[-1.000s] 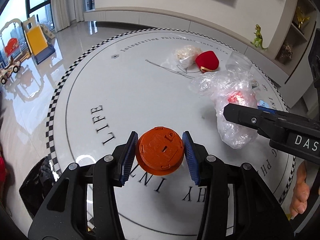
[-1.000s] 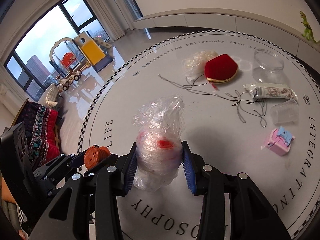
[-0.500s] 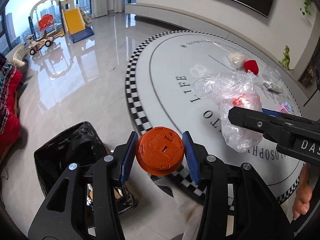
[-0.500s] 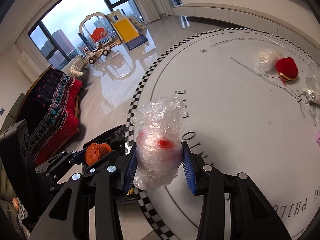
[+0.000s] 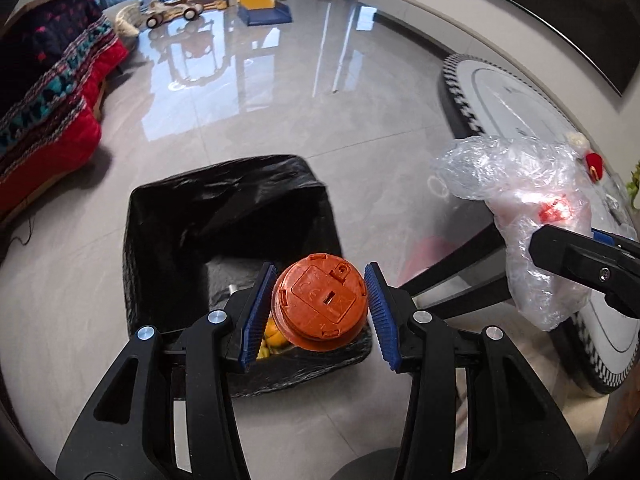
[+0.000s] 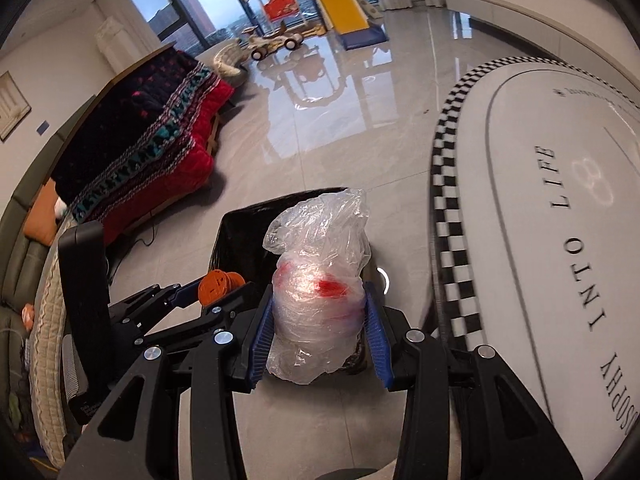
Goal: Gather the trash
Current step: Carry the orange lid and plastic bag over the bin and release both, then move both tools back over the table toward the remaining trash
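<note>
Your left hand-held gripper (image 5: 319, 307) is clamped on the orange cap (image 5: 320, 301), which hangs over the near edge of the bin (image 5: 168, 216). Your right hand-held gripper (image 6: 318, 322) squeezes the plastic bag (image 6: 320, 300), which is in the air beside the bin, on the side toward the worktop (image 6: 560, 240).

Carry both loads over the middle of the bin before letting go; the cap sits close to the near rim and could bounce out off the black liner. Lower each toward the opening, then part the jaws fully. The bag is light and crinkled (it may cling to a pad), so give it a moment to drop. Keep both grippers clear of each other over the bin, since they sit close side by side.
</note>
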The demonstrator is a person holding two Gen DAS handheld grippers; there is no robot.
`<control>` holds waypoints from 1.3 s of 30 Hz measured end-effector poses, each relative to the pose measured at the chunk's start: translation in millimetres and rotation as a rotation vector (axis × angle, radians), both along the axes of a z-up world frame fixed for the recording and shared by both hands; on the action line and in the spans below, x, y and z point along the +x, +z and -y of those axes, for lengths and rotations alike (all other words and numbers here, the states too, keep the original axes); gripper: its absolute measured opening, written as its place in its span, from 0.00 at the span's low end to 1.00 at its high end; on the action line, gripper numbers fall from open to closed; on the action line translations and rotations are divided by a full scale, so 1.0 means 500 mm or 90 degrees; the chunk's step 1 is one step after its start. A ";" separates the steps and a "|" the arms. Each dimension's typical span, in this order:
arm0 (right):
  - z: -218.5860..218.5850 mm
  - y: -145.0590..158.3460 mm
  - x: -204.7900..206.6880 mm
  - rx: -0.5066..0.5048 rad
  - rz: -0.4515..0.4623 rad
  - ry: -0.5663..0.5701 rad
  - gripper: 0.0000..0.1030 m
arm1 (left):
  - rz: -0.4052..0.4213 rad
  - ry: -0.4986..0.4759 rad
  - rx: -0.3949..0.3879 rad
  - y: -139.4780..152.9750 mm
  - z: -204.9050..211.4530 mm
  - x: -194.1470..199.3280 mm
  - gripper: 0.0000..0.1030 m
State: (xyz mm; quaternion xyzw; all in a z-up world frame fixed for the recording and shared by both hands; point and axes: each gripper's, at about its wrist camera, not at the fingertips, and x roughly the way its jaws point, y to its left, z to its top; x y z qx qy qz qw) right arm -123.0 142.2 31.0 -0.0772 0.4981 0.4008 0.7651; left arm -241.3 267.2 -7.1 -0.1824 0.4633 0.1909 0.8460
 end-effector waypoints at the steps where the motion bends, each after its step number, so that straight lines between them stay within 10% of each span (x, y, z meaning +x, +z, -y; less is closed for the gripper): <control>1: -0.016 -0.007 -0.005 -0.005 -0.003 0.010 0.42 | -0.005 0.016 -0.003 -0.007 -0.017 -0.012 0.44; 10: -0.127 -0.053 -0.031 -0.025 -0.036 0.069 0.46 | -0.021 0.105 -0.009 -0.037 -0.107 -0.085 0.46; 12: -0.143 -0.062 -0.028 -0.041 -0.029 0.068 0.65 | -0.025 0.125 -0.016 -0.043 -0.121 -0.094 0.96; 39: 0.025 0.003 0.030 0.016 0.017 -0.021 0.69 | -0.004 0.021 0.020 0.009 -0.019 0.000 0.94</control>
